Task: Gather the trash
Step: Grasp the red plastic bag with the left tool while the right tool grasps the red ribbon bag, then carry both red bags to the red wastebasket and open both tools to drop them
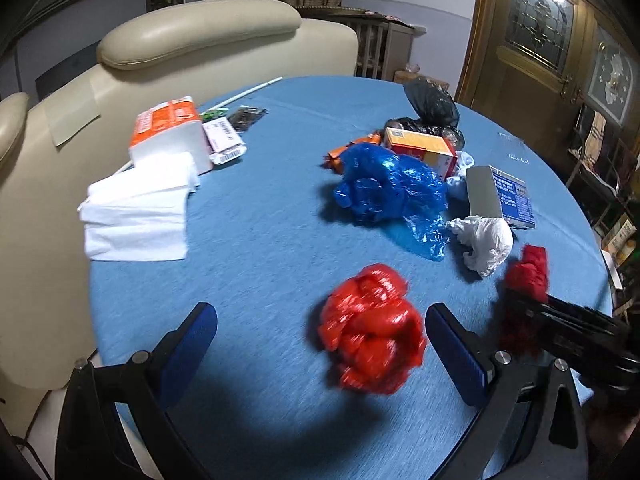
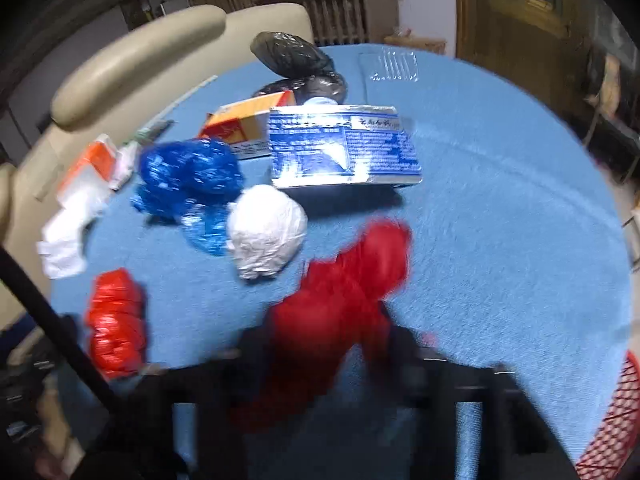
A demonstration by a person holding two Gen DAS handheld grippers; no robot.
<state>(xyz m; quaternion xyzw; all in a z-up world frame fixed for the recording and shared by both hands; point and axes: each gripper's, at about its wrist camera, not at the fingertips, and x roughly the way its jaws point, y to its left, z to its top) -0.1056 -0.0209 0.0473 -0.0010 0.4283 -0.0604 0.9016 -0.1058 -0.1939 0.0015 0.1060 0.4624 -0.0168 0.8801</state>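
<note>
Trash lies scattered over the round blue table (image 1: 248, 240), and both grippers are down among it. The left gripper (image 1: 320, 336) hangs over a crumpled red plastic bag (image 1: 372, 328), its blue-padded fingers (image 1: 456, 356) standing wide apart, the bag lying on the cloth between them and not pinched. Off to its right the right gripper (image 2: 332, 340) has its fingers clamped on a second red bag (image 2: 344, 304), a darker wad that bulges out past the tips; that view is badly blurred, so the pads themselves cannot be made out. Just beyond sit a balled white bag (image 1: 484, 244) and a rumpled blue bag (image 1: 388, 188), touching each other. Behind them a silver and blue box (image 2: 344, 148) lies flat, beside an orange and yellow carton (image 1: 420, 148), with a black bag (image 1: 432, 108) at the far rim. Well apart on the left side are a tissue pack (image 1: 168, 132) and loose white tissues (image 1: 136, 216). A red mesh basket (image 2: 612, 424) peeks in at the right view's lower right edge. A cream leather chair (image 1: 200, 40) stands behind the table.
</note>
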